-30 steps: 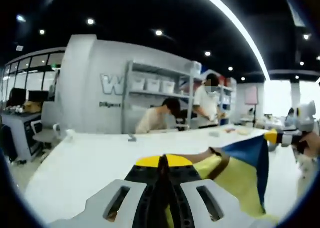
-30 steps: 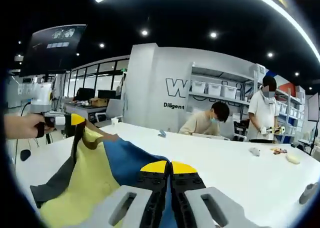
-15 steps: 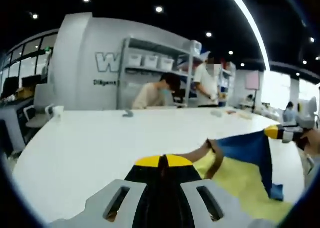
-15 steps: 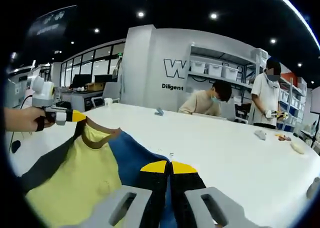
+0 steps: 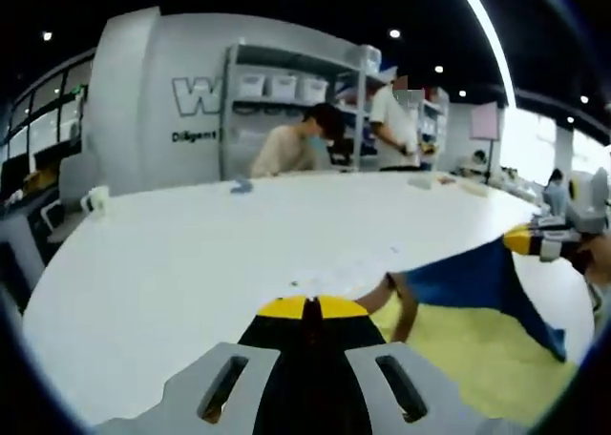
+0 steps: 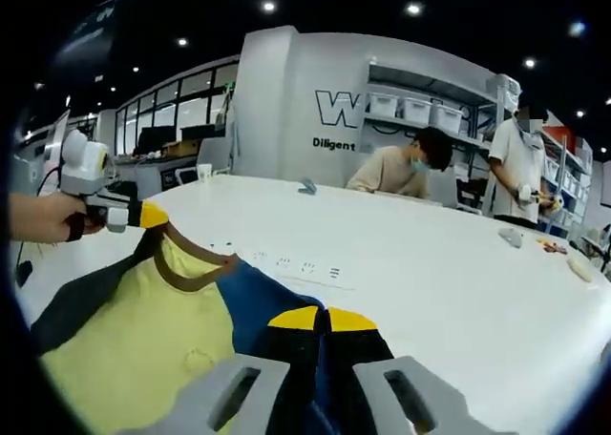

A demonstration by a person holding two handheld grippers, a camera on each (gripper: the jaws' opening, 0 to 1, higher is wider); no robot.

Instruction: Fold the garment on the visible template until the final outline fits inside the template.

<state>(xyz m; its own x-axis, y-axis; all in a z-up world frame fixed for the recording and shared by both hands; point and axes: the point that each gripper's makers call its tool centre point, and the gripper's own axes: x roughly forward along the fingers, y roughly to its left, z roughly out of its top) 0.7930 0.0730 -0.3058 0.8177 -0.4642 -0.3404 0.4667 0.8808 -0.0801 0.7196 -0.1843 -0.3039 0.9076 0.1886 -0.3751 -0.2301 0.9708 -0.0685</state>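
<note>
The garment is a yellow shirt (image 6: 143, 330) with a blue part (image 6: 253, 297), a dark grey sleeve (image 6: 67, 306) and a brown collar (image 6: 186, 263). It is stretched between the two grippers, low over the white table (image 6: 420, 263). My right gripper (image 6: 323, 319) is shut on the blue shoulder; it enters the left gripper view as the right gripper (image 5: 535, 240). My left gripper (image 5: 305, 308) is shut on the shirt (image 5: 458, 344) near the collar, and shows as the left gripper (image 6: 129, 215) in a hand. Faint printed marks (image 6: 286, 262) lie on the table behind the collar.
Two people (image 6: 401, 168) are at the table's far side before grey shelves (image 6: 410, 106). A small grey object (image 6: 307, 186), a cup (image 6: 203, 171) and little items (image 6: 511, 235) rest far back on the table. A cup (image 5: 95, 201) stands at the far left edge.
Both grippers have come down toward the table, and the shirt hangs lower and spreads flatter. Both views tilted down, so more tabletop shows.
</note>
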